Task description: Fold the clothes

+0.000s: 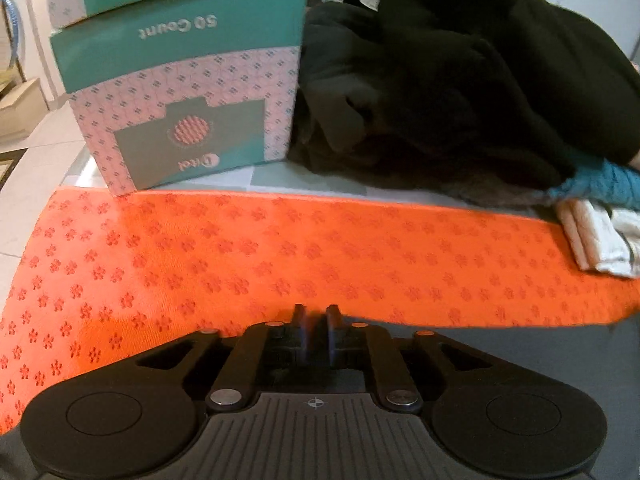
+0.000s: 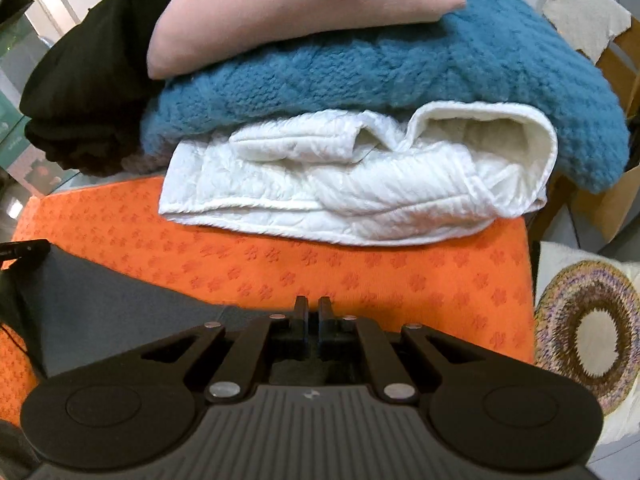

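Orange cloth (image 1: 280,248) lies flat across the table. Left gripper (image 1: 317,314) pinches its near edge, jaws closed on the fabric. Right gripper (image 2: 313,306) likewise clamps the same cloth's near edge. Folded stack beyond: white garment (image 2: 352,184), blue knit (image 2: 400,64), pink piece (image 2: 288,8) on top.
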{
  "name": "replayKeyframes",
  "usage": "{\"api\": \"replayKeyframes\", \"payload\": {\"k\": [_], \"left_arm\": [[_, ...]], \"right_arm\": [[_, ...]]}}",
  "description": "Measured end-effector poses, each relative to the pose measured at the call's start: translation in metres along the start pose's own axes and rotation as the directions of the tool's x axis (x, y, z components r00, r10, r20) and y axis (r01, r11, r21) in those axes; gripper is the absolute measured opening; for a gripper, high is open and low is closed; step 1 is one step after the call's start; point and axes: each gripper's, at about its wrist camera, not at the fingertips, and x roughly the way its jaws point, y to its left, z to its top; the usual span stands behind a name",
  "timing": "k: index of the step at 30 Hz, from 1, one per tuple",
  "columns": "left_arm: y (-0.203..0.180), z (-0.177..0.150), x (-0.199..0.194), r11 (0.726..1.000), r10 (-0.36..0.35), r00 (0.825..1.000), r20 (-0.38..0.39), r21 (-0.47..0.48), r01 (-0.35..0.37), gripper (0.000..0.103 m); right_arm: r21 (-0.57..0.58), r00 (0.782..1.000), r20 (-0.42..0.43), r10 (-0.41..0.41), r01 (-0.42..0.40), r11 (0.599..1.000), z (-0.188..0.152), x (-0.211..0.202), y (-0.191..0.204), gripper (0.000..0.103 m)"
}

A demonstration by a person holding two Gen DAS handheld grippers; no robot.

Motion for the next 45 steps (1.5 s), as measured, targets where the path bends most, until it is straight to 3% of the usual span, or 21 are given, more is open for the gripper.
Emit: {"api": "replayKeyframes", "payload": {"k": [3, 6, 12, 21, 28, 36, 45], "left_arm": [[0.001, 0.002, -0.008, 1.000, 0.001, 1.000, 0.008, 0.001, -0.001, 0.046], [0.001, 0.004, -0.017, 1.000, 0.002, 1.000, 0.017, 0.002, -0.002, 0.052], [-0.016, -0.019, -0.067, 0.997, -0.020, 1.000, 0.000, 0.077, 0.020, 0.058], [-0.051, -0.085, -0.126, 0.989, -0.089, 0.991, -0.100, 0.111, 0.100, 0.060], [-0.084, -0.137, -0.147, 0.964, -0.172, 0.964, -0.203, 0.168, 0.207, 0.061], [-0.128, -0.202, -0.155, 0.890, -0.260, 0.912, -0.318, 0.288, 0.355, 0.062], [-0.180, -0.241, -0.148, 0.848, -0.295, 0.893, -0.340, 0.338, 0.409, 0.062]], "right_arm": [[0.004, 1.000, 0.006, 0.010, -0.010, 1.000, 0.000, -0.014, -0.004, 0.025], [-0.014, 1.000, -0.002, 0.027, -0.027, 1.000, -0.009, -0.036, -0.005, 0.026], [-0.047, 0.997, -0.051, 0.063, -0.066, 0.997, -0.054, -0.081, -0.003, 0.026], [-0.023, 0.982, -0.148, 0.117, -0.121, 0.992, -0.151, -0.126, -0.002, 0.029], [0.052, 0.975, -0.173, 0.139, -0.132, 0.990, -0.195, -0.122, -0.002, 0.029], [0.163, 0.967, -0.174, 0.187, -0.159, 0.974, -0.206, -0.111, -0.017, 0.029], [0.292, 0.954, -0.179, 0.241, -0.183, 0.939, -0.209, -0.104, -0.034, 0.050]]}}
